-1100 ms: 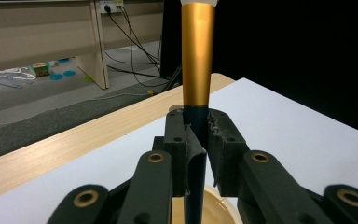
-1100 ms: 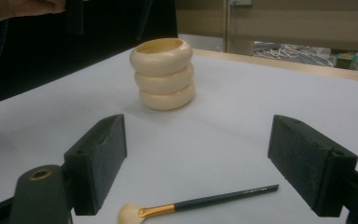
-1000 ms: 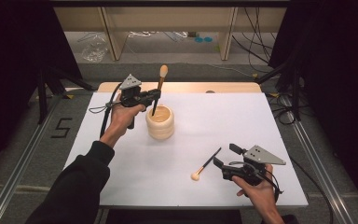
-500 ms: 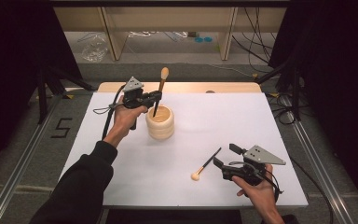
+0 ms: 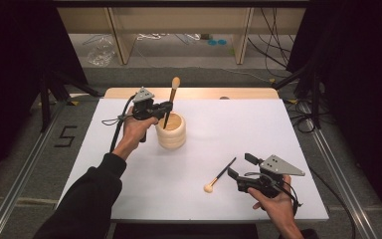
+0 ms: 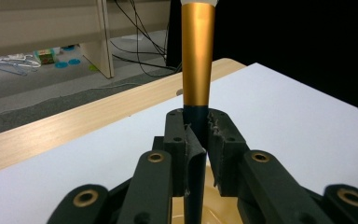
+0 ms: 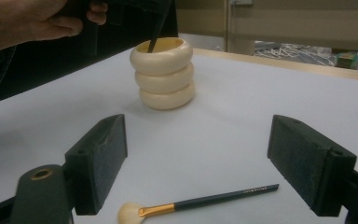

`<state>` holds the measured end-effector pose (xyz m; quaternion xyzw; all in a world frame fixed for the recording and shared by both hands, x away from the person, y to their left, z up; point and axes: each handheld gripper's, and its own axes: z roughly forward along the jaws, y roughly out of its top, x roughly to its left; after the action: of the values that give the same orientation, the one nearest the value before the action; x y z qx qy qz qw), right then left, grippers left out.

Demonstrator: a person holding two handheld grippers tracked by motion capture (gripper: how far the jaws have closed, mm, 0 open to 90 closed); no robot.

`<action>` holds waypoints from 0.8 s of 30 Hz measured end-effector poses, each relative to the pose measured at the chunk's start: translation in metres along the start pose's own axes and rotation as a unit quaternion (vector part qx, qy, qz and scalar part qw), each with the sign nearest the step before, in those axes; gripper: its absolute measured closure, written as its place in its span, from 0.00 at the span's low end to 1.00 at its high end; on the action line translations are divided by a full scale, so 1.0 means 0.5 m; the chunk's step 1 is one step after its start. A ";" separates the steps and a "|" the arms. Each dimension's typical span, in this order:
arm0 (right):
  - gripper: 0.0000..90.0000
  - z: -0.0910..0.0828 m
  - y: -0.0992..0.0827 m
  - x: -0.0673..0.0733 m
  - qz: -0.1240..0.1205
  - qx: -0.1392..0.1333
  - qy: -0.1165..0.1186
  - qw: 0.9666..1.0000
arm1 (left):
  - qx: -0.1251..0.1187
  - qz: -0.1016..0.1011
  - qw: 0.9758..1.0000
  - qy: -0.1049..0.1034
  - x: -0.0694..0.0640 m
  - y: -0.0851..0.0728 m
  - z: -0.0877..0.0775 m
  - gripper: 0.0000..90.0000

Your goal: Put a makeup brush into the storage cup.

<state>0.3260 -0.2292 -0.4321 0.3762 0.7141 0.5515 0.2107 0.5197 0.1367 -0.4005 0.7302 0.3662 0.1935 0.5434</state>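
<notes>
A cream ribbed cup [image 5: 171, 130] [image 7: 165, 72] stands left of the white board's middle. My left gripper [image 5: 165, 107] [image 6: 196, 135] is shut on the dark handle of a makeup brush [image 5: 170, 99] [image 6: 197, 56], held upright with its lower end inside the cup and its bristle head up. A second brush [image 5: 221, 175] [image 7: 200, 203] with a pale bristle head lies flat near the front right. My right gripper [image 5: 239, 166] [image 7: 214, 172] rests just right of it, open, jaws wide to either side of the handle without touching it.
The white board [image 5: 258, 124] lies on a wooden table [image 5: 194, 93]. Cables trail on the floor at the back right. Wooden furniture legs [image 5: 241, 35] stand behind the table. Black curtains flank both sides.
The left gripper with its brush has shifted slightly lower over the cup. The right gripper and the lying brush have not moved.
</notes>
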 end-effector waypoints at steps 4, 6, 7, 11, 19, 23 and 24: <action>0.23 0.000 0.000 0.000 0.000 0.000 0.000 1.000 | 0.003 -0.003 1.000 0.000 -0.001 -0.008 0.003 0.87; 0.23 -0.002 0.001 0.000 -0.001 0.005 0.001 1.000 | 0.007 -0.001 1.000 0.000 -0.001 -0.011 0.005 0.87; 0.23 -0.005 0.002 -0.001 -0.002 0.013 0.001 1.000 | 0.007 -0.004 1.000 0.000 -0.001 -0.013 0.006 0.87; 0.23 0.000 0.000 0.000 -0.001 0.000 0.000 1.000 | 0.014 0.001 1.000 0.002 -0.002 -0.020 0.009 0.87; 0.23 0.000 0.000 0.000 -0.001 0.000 0.001 1.000 | 0.028 -0.001 1.000 -0.002 -0.002 -0.029 0.012 0.87; 0.23 0.000 0.000 0.000 0.000 0.001 0.001 1.000 | 0.031 -0.002 1.000 -0.003 -0.001 -0.033 0.012 0.87; 0.23 0.000 0.000 0.000 -0.001 0.002 0.001 1.000 | 0.033 -0.004 0.999 -0.003 0.000 -0.034 0.012 0.87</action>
<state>0.3260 -0.2292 -0.4321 0.3755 0.7155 0.5506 0.2095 0.5184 0.1348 -0.4182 0.7470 0.3735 0.1773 0.5206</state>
